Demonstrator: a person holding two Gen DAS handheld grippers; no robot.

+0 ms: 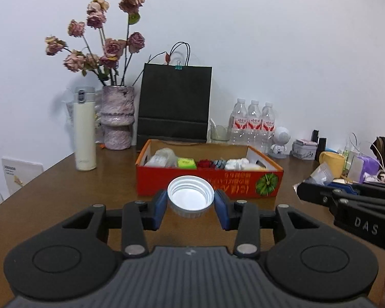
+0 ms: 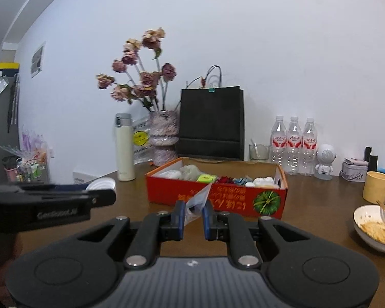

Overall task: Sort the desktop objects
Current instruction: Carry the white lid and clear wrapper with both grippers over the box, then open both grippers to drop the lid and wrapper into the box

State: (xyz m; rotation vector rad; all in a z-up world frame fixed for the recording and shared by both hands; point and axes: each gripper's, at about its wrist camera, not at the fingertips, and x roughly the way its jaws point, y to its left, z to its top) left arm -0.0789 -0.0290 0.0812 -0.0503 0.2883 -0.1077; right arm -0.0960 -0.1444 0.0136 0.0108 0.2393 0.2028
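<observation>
My left gripper [image 1: 190,200] is shut on a white screw cap [image 1: 190,197], held above the brown table with its open, threaded side towards the camera. My right gripper [image 2: 194,211] is shut on a small clear plastic bag [image 2: 199,200] that sticks up between the blue pads. Ahead of both stands an open red cardboard box [image 1: 208,183], also the red box [image 2: 218,197] in the right wrist view, with several small items inside. The right gripper [image 1: 301,192] shows at the right of the left wrist view, and the bag [image 1: 318,175] sits at its tip. The left gripper [image 2: 110,192] with the cap [image 2: 101,184] shows at the left of the right wrist view.
Behind the box stand a white flask [image 1: 84,131], a vase of dried roses [image 1: 117,120], a black paper bag [image 1: 174,105], a glass [image 1: 219,133], three water bottles [image 1: 254,123] and a white figurine [image 1: 281,141]. A yellow cup [image 2: 377,187] and a bowl with food [image 2: 377,227] sit at the right.
</observation>
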